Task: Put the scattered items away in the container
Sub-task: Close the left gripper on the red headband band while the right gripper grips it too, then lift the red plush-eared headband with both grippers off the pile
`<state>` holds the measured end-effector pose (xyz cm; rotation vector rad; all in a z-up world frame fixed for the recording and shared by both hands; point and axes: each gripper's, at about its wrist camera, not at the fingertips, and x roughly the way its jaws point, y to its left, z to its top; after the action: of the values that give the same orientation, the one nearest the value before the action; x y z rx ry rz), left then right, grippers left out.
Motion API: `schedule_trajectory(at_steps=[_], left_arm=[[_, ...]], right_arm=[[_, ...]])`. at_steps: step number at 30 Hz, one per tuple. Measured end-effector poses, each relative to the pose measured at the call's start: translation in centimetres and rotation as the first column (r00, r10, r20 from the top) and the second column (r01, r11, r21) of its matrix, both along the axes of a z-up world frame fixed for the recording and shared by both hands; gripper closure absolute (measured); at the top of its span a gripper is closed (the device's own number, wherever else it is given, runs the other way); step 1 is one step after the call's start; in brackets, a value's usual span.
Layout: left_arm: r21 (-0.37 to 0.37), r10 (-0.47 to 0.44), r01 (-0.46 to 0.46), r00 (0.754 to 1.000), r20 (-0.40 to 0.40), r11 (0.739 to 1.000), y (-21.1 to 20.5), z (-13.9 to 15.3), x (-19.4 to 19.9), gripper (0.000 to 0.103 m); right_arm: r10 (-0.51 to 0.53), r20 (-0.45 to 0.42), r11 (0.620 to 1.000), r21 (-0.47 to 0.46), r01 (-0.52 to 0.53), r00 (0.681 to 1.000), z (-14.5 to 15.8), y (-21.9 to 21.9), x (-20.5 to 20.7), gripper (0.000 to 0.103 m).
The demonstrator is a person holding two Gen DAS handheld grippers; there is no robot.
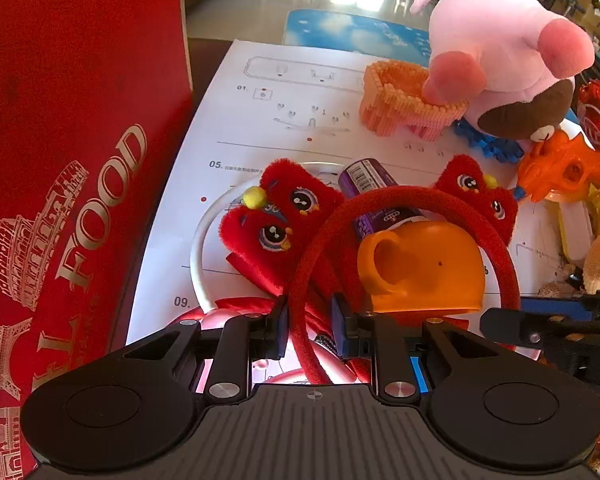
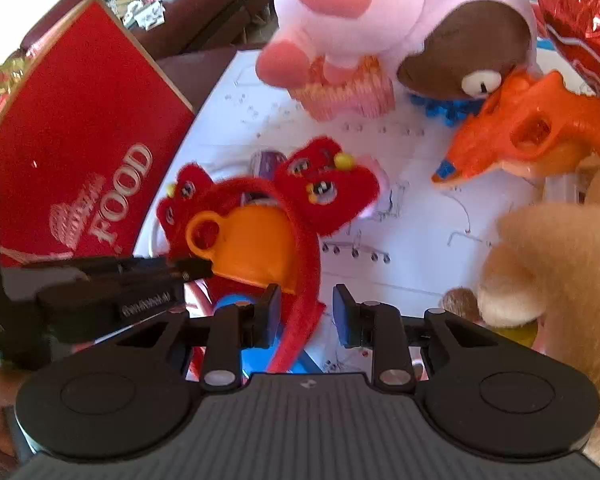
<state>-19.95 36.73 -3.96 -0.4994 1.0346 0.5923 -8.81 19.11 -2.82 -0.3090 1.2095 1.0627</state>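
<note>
Closest to the left wrist lens, the left gripper (image 1: 310, 326) has its fingers (image 1: 279, 326) set narrowly on either side of the fuzzy red headband (image 1: 404, 196), whose band passes straight between them; whether the pads actually press it I cannot tell. That headband carries two plush red lion-face ears (image 1: 284, 212) with yellow pompoms and arches over an upturned orange plastic cup (image 1: 428, 268) with a loop handle. Behind the cup lies a purple cylindrical can (image 1: 370, 182) with a barcode, and a thin white ring (image 1: 198, 248) curves around the left ear. All of this rests on a white printed instruction sheet (image 1: 260, 128) spread over the table. A tall red cardboard box lettered "FOOD" (image 1: 80, 160) stands at the left edge of the sheet. Farther back, a pink plush pig (image 1: 496, 40) leans over an orange bead-built basket (image 1: 400, 100), with blue bricks (image 1: 492, 148) and an orange plastic toy gun (image 1: 560, 168) to the right. In the right wrist view, the right gripper (image 2: 306, 314) hangs with its fingers (image 2: 342, 314) apart and holding nothing, the headband's band running beside its left finger, and a tan plush toy (image 2: 548, 264) close on its right.
</note>
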Motion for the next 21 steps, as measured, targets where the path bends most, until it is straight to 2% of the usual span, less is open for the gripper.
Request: schedule_trajectory(at_steps=[5,6,7,9,15,21], left_arm=[[0.001,0.001,-0.001,1.0,0.001,1.0,0.0,0.0,-0.1,0.071],[0.0,0.003,-0.003,1.0,0.001,1.0,0.0,0.0,-0.1,0.084],[-0.004,0.008,-0.008,1.0,0.006,1.0,0.0,0.1,-0.2,0.095],[-0.007,0.016,-0.016,1.0,0.023,1.0,-0.1,0.3,-0.6,0.098],[0.019,0.003,-0.005,0.995,0.096,1.0,-1.4,2.4,-2.3,0.098],[0.029,-0.038,0.036,0.996,0.081,0.999,-3.4,2.6,-3.8,0.096]], right_arm=[[0.013,0.016,1.0,-0.019,-0.013,1.0,-0.6,0.6,-0.3,0.074],[0.013,0.015,1.0,-0.024,-0.012,1.0,-0.8,0.7,-0.3,0.077],[0.01,0.011,1.0,-0.025,-0.01,1.0,-0.8,0.7,-0.3,0.085],[0.005,0.026,1.0,-0.023,-0.004,1.0,-0.5,0.5,-0.4,0.087],[0.001,0.034,1.0,0.023,-0.002,0.999,1.0,-0.7,-0.3,0.088],[0.05,0.041,0.998,0.029,-0.051,0.998,1.9,-2.5,-1.7,0.085]])
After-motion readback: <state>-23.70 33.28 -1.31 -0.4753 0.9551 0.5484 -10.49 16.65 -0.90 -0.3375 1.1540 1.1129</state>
